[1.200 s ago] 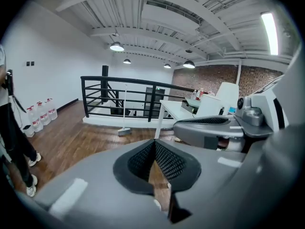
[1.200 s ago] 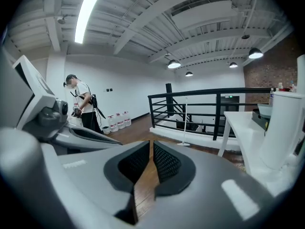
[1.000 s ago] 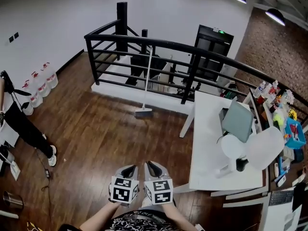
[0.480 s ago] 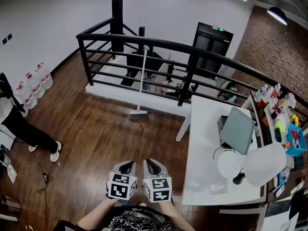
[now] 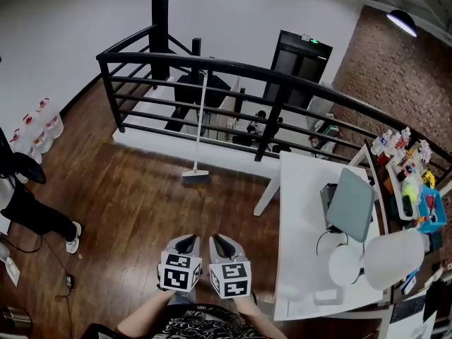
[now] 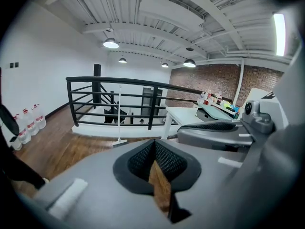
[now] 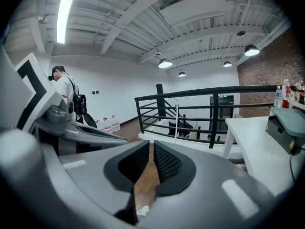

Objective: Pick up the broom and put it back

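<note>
The broom [image 5: 200,122] stands upright with its pale handle leaning on the black railing [image 5: 282,78]. Its flat head [image 5: 195,176] rests on the wooden floor, well ahead of me. The left gripper view shows the broom [image 6: 119,116] far off, and so does the right gripper view, as a thin pole [image 7: 177,119]. My left gripper [image 5: 185,244] and right gripper [image 5: 222,246] hang side by side at the bottom of the head view, pointing toward the broom. Both are shut and hold nothing; the pads of the left [image 6: 154,144] and of the right [image 7: 151,144] meet at their tips.
A white table [image 5: 304,210] stands close on the right with a grey box [image 5: 351,193] and white round things on it. A shelf of colourful items [image 5: 417,186] lies further right. A person [image 5: 21,196] stands at the left, with water bottles [image 5: 39,122] by the wall.
Both grippers and the head view have travelled forward toward the railing and broom. The table has come nearer on the right, the person has slid toward the left edge. The jaws stayed shut.
</note>
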`<control>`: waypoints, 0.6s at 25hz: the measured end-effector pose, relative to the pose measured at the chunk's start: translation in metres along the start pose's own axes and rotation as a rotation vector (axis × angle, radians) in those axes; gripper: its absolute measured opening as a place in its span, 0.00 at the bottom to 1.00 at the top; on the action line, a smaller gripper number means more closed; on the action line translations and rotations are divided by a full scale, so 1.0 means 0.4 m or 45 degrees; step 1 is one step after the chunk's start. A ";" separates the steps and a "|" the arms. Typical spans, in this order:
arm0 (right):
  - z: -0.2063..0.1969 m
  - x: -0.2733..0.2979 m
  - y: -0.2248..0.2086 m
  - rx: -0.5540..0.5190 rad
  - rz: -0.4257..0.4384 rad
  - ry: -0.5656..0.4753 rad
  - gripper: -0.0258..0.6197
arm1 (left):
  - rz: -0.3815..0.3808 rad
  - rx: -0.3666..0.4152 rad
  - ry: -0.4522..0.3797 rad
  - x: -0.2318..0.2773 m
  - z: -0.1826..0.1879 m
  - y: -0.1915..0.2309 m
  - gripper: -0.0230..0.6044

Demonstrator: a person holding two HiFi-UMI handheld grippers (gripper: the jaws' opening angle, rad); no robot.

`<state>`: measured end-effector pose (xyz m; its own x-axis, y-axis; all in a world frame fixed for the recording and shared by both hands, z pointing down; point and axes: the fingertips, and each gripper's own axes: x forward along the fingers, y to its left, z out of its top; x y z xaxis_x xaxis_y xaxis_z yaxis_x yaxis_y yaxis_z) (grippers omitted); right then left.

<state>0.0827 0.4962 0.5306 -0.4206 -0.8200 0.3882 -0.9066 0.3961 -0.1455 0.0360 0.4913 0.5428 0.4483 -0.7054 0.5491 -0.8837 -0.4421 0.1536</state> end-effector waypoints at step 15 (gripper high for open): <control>0.279 0.460 0.032 -0.073 -0.062 -0.026 0.04 | -0.069 0.020 -0.081 0.204 0.297 0.383 0.04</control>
<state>-0.0101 0.3041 0.4986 -0.3774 -0.8469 0.3746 -0.9227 0.3783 -0.0743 -0.0466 0.3001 0.5135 0.5032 -0.7139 0.4869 -0.8561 -0.4885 0.1685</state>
